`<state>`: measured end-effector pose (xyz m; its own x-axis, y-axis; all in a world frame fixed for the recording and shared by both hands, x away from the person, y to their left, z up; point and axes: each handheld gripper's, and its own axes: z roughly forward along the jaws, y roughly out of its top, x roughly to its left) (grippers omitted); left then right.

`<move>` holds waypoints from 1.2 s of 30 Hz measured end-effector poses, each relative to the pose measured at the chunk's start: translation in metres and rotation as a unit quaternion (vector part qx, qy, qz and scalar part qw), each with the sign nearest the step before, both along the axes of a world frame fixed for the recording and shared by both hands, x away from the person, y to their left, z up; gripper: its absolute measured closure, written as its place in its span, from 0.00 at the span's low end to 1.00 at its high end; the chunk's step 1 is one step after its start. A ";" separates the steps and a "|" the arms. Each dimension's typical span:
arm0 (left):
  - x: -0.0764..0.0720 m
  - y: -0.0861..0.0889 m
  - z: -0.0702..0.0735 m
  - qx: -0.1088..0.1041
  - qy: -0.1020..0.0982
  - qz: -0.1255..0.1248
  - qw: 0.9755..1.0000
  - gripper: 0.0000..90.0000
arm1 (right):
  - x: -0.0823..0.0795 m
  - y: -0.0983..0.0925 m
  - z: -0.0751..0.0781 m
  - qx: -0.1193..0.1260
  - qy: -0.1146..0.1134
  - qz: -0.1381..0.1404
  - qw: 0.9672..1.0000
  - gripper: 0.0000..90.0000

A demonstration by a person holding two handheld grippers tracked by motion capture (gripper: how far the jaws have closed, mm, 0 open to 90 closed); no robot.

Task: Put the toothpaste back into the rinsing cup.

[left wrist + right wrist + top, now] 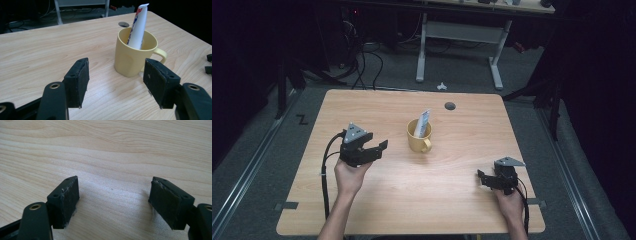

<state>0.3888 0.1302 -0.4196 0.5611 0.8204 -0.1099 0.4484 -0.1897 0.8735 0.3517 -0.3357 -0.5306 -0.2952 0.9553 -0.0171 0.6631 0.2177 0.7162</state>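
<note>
Left gripper [379, 148] is held with jaws spread and empty, lined up toward the yellow mug [419, 137] holding the tube [424, 123]; right gripper [482, 179] is parked spread, empty.

Yellow mug [418, 137] stands upright on my table [377, 200], near the middle and somewhat closer to the far edge than to my near edge. Glossy, slightly tapered wall, open mouth up; its handle points toward the near edge and a little to my right. Inside it a white tube [424, 123] with red and blue print stands on end, leaning against the rim, its flat crimped end up and well clear of the mouth. Contents lower down not visible.
</note>
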 end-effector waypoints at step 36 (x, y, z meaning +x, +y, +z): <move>-0.016 0.021 -0.013 0.000 0.008 0.023 1.000 0.42 | 0.000 0.000 0.000 0.000 0.000 0.000 1.000 0.27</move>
<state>0.3731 0.1512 -0.4330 0.5205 0.8456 -0.1181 0.4700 -0.1683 0.8665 0.3516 -0.3357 -0.5306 -0.2953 0.9553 -0.0170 0.6631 0.2177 0.7162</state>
